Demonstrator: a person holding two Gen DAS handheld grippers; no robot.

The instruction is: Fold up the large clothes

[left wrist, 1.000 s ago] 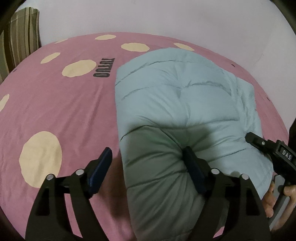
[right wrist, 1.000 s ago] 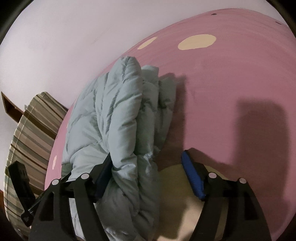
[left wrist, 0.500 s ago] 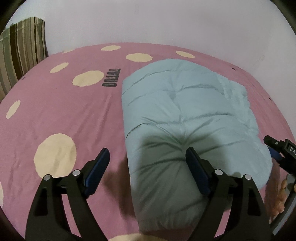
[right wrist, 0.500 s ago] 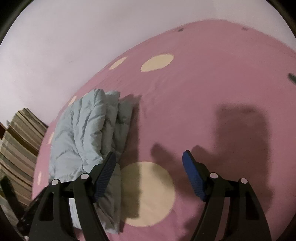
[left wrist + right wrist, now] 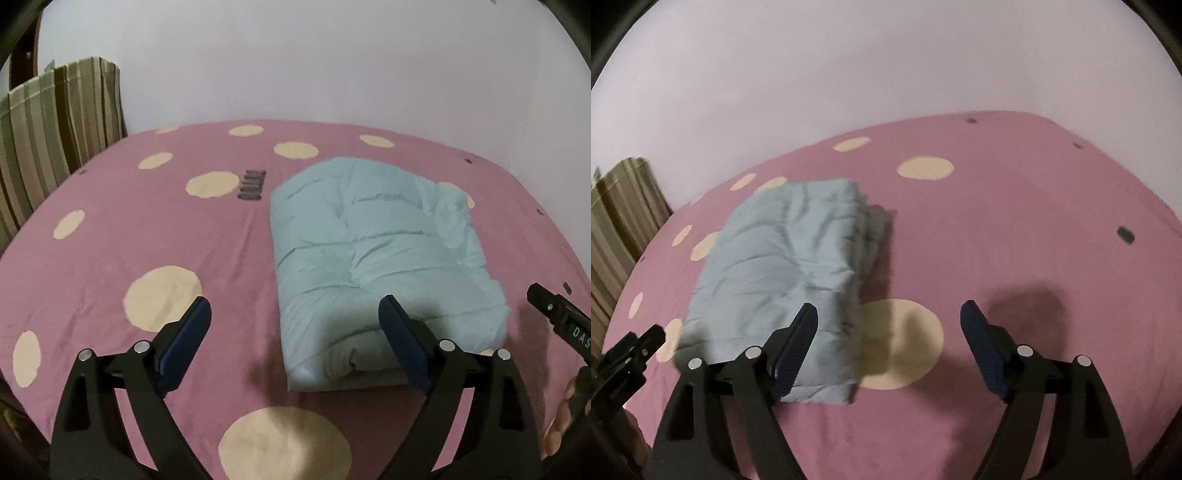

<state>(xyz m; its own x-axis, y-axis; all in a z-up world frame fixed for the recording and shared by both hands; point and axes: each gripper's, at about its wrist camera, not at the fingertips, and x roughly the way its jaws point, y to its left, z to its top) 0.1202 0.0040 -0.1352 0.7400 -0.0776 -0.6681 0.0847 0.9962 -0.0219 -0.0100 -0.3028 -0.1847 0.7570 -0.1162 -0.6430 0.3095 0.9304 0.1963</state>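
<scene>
jacket [image 5: 373, 254]: folded, pale blue, lying on the pink spotted bed [image 5: 147, 229] — toward its far edge
left gripper [image 5: 295, 332]: jaws opening wide, gripping nothing
right gripper [image 5: 888, 336]: jaws opening — holding nothing, jacket just beside

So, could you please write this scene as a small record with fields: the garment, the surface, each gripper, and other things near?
garment: pale blue padded jacket, folded into a thick rectangular bundle, lying flat
surface: pink bedcover with cream round dots
left gripper: jaws opening, nothing between them, clear of the jacket
right gripper: jaws opening, nothing between them, beside the jacket's edge
background: striped brown and green fabric at the left, plain pale wall behind the bed
task state: fold looks finished
</scene>
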